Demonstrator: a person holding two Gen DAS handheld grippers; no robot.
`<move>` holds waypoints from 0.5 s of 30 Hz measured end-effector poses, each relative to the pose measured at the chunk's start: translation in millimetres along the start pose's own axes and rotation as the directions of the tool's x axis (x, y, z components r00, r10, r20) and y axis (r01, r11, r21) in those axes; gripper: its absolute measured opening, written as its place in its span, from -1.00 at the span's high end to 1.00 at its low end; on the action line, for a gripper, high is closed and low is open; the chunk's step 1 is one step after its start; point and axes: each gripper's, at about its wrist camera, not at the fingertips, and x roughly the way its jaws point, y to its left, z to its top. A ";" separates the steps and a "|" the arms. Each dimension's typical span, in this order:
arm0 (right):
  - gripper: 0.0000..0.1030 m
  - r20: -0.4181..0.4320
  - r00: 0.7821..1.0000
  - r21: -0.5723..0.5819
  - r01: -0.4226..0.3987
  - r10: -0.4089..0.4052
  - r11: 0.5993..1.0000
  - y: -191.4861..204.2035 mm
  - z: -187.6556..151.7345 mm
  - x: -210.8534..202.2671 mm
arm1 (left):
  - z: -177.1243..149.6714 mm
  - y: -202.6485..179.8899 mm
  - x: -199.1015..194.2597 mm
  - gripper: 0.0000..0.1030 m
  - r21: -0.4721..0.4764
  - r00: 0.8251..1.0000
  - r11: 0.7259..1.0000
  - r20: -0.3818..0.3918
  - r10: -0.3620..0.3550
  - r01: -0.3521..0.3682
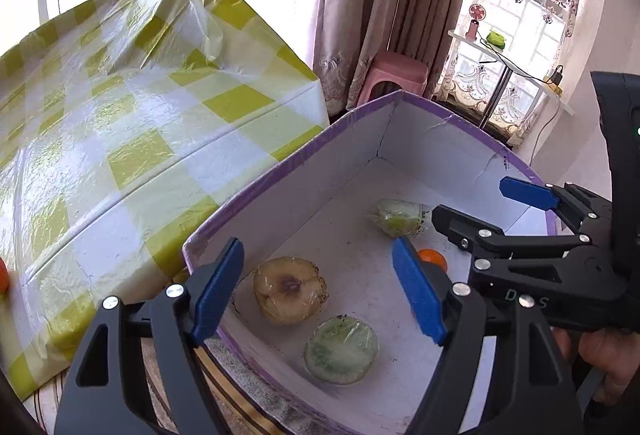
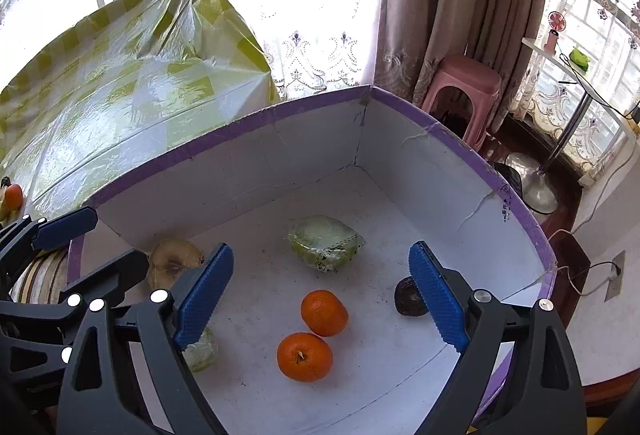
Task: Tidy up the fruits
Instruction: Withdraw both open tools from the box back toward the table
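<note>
- The box (image 2: 460, 151), white inside with a purple rim, sits beside a table with a yellow-checked cloth (image 1: 120, 123); both claws hang over the box.
- Left claw (image 1: 320, 287): jaws spread wide and holding nothing. Its left finger is over the box's near-left wall, its right finger (image 1: 418, 291) inside above the floor.
- A wrapped brown-cored half fruit (image 1: 290, 291) lies on the box floor between the left claw's fingers, nearer the left one and below them, not touching either.
- A wrapped pale green half (image 1: 342, 349) lies just beside the brown one, closer to the camera, also between the fingers.
- A second wrapped green piece (image 2: 324, 243) lies farther in, toward the middle of the floor, beyond both claws' tips.
- Right claw (image 2: 322, 293): jaws wide apart, empty.
- Two oranges (image 2: 324, 313) (image 2: 305, 356) lie touching each other on the floor in the gap between the right claw's fingers, clear of both.
- A dark round fruit (image 2: 406, 295) lies by the right wall, partly hidden behind the right claw's right finger (image 2: 438, 299); whether they touch cannot be told.
- In the left wrist view one orange peeks out behind the left claw's right finger.
- Another orange (image 2: 14, 196) rests on the cloth outside the box, well apart from both claws.
- A pink stool (image 2: 464, 91) stands by the curtain beyond the box.
</note>
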 end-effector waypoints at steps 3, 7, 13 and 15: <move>-0.69 0.019 1.000 -0.005 0.011 -0.011 1.000 3.3 3.3 -6.7 | 1.6 6.4 -12.8 -0.49 -0.019 0.999 1.000 0.039 0.006 -0.006; -0.69 0.058 0.998 -0.003 -0.025 0.025 1.000 10.2 6.8 -17.8 | 2.6 19.2 -31.2 -0.49 -0.037 0.995 0.999 0.089 0.035 -0.032; -0.69 0.106 0.992 0.009 -0.074 0.072 0.997 29.3 13.9 -32.9 | 4.9 49.7 -63.2 -0.49 -0.090 0.980 0.991 0.167 0.108 -0.094; -0.69 0.118 0.989 0.005 -0.091 0.090 0.996 39.4 16.2 -36.0 | 4.9 63.1 -71.7 -0.49 -0.121 0.974 0.986 0.181 0.135 -0.114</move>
